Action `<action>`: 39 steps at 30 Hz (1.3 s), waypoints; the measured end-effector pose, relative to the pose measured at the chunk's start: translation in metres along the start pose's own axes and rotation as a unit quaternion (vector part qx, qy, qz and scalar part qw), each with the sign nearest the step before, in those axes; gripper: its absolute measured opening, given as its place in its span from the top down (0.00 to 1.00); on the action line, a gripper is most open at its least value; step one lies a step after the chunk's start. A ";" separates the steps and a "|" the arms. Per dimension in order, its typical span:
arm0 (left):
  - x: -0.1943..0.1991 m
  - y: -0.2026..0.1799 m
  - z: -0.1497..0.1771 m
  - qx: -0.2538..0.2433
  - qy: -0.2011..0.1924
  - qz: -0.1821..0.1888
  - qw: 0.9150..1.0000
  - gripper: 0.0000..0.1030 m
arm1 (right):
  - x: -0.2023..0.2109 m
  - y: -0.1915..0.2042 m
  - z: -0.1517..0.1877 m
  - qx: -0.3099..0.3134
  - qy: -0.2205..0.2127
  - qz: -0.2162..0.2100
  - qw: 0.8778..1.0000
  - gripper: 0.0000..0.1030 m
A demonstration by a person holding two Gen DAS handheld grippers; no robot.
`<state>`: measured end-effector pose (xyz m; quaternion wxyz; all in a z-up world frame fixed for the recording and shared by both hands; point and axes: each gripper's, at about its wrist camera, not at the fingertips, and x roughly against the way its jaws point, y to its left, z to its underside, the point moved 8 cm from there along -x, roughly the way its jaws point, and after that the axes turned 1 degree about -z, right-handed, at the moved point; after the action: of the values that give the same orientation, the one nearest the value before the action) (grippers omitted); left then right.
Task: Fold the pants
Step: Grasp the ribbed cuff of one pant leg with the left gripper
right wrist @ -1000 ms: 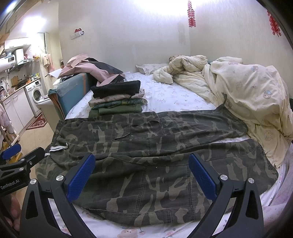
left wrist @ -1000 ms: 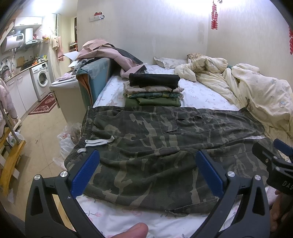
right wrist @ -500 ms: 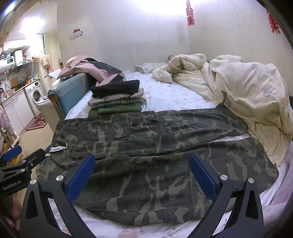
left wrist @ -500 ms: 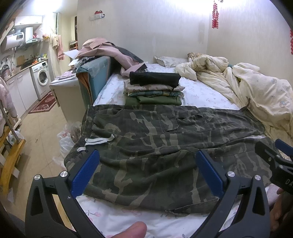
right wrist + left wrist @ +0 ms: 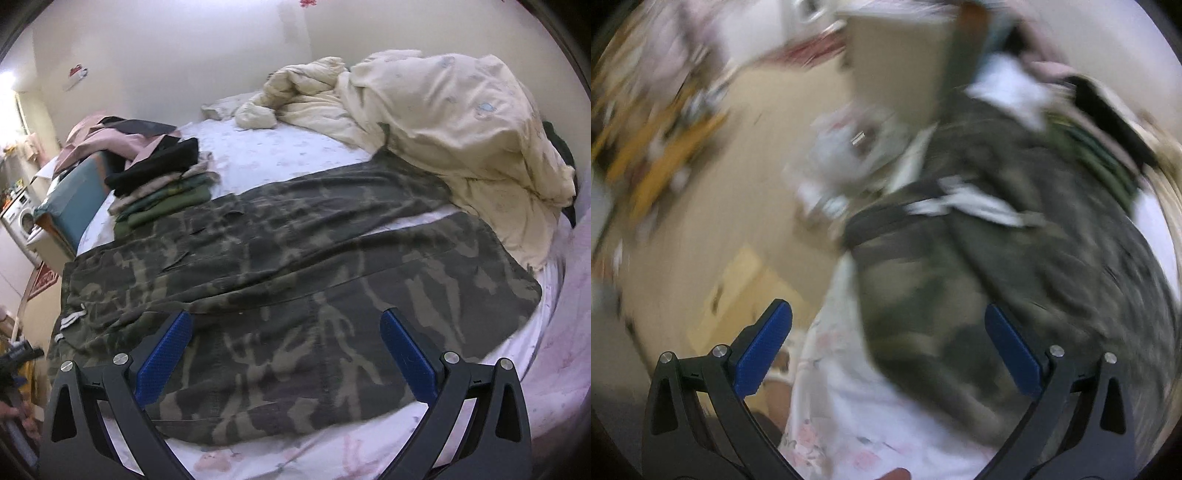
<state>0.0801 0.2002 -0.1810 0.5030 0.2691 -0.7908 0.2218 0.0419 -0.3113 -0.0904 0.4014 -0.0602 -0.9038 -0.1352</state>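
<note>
Camouflage pants (image 5: 295, 280) lie spread flat across the near part of the bed, waistband and white drawstring (image 5: 72, 319) at the left, leg ends at the right. My right gripper (image 5: 286, 350) is open and empty, just above the near leg. My left gripper (image 5: 888, 343) is open and empty, over the pants' waistband corner (image 5: 960, 258) at the bed's left edge; that view is blurred by motion. The left gripper shows at the far left of the right wrist view (image 5: 16, 360).
A stack of folded clothes (image 5: 162, 188) sits on the bed behind the pants. A cream duvet (image 5: 443, 125) is heaped at the back right. Loose pink clothes (image 5: 107, 144) lie on a blue chest at left. Floor and clutter (image 5: 701, 184) lie left of the bed.
My left gripper has swung fast down and left toward the waistband corner, blurring its view. My right gripper has tilted and shifted right over the near leg. The pants have not moved.
</note>
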 end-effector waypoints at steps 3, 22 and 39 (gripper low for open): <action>-0.030 0.015 0.005 0.052 0.028 0.016 0.998 0.01 | -0.002 -0.010 -0.001 -0.019 0.008 -0.007 1.000 0.00; 0.011 -0.042 -0.014 -0.022 -0.031 0.082 0.996 0.98 | -0.052 -0.056 0.018 -0.049 0.089 0.030 0.994 0.01; 0.010 -0.035 -0.024 -0.048 -0.044 0.052 0.996 0.98 | -0.091 -0.260 0.068 -0.240 0.198 0.296 0.903 0.47</action>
<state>0.1154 0.1862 -0.1593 0.4678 0.2121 -0.8350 0.1973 -0.0015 -0.5406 -0.2526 0.5672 -0.3917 -0.6863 -0.2320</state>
